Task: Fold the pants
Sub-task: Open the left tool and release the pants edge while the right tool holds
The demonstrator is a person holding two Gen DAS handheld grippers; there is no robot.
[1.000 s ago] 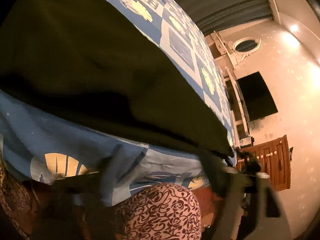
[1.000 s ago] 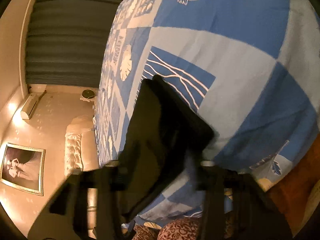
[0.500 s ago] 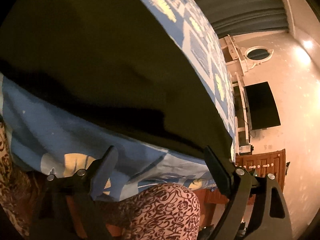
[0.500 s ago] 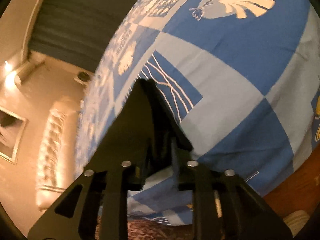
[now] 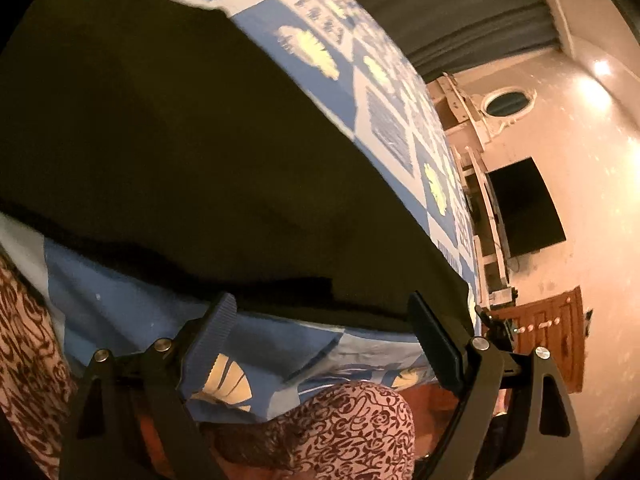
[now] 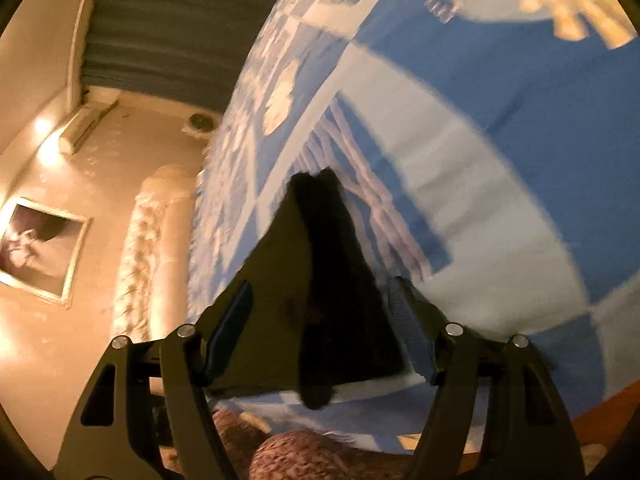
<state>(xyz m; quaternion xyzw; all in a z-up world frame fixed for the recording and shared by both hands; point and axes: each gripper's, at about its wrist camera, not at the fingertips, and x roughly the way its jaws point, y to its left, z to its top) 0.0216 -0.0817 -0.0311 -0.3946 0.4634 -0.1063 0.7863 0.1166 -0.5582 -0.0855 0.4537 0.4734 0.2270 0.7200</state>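
Dark olive pants (image 5: 168, 152) lie spread on a blue patterned bedspread (image 5: 120, 312). My left gripper (image 5: 320, 312) stands open over the bedspread at the near edge of the pants, with only that edge showing between its fingertips. In the right wrist view a folded corner of the pants (image 6: 320, 304) points away across the bed. My right gripper (image 6: 318, 308) straddles this corner. Its jaws are opening and the pads stand off the cloth, which lies loose between them.
The person's patterned clothing (image 5: 352, 432) shows below both grippers at the bed's near edge. A dark screen (image 5: 524, 208) and a wooden cabinet (image 5: 548, 340) stand by the right wall. A padded headboard (image 6: 148, 240), a framed picture (image 6: 40, 248) and grey curtains (image 6: 168, 24) are on the far side.
My right gripper was shut on the pants corner and has opened, leaving the corner lying on the bed. The left gripper stays wide open and has shifted a little along the pants' edge.
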